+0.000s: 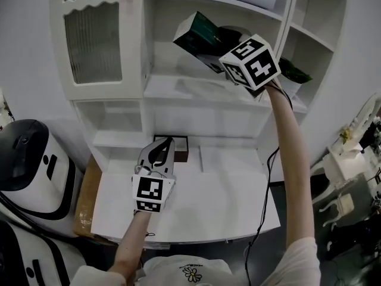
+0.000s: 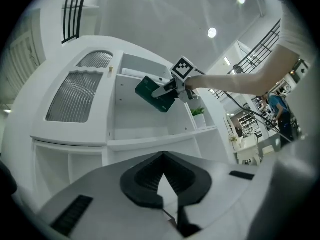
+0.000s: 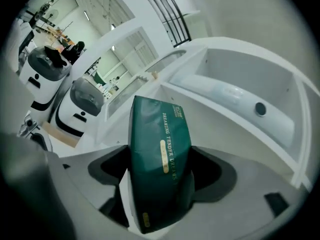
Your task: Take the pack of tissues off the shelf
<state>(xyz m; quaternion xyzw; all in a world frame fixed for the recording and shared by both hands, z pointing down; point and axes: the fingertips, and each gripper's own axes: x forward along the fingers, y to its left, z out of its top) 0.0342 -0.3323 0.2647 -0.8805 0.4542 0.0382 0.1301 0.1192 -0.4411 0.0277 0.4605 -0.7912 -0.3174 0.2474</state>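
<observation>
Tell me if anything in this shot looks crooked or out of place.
Only the green pack of tissues: it hangs tilted in the air in front of the shelf, clamped in the right gripper. That fits a pack being held rather than a fault. Nothing looks spilled or damaged.

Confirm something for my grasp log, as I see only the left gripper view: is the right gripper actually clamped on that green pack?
Observer: Yes; the right gripper view shows the right gripper pressing its jaws on both sides of the pack of tissues.
Operator: Any print on it?
Observer: Gold lettering, DREAMING TENDER DREAMS.
Operator: Where's my left gripper?
Observer: Head view: the left gripper is over the white desk, before a dark box.
</observation>
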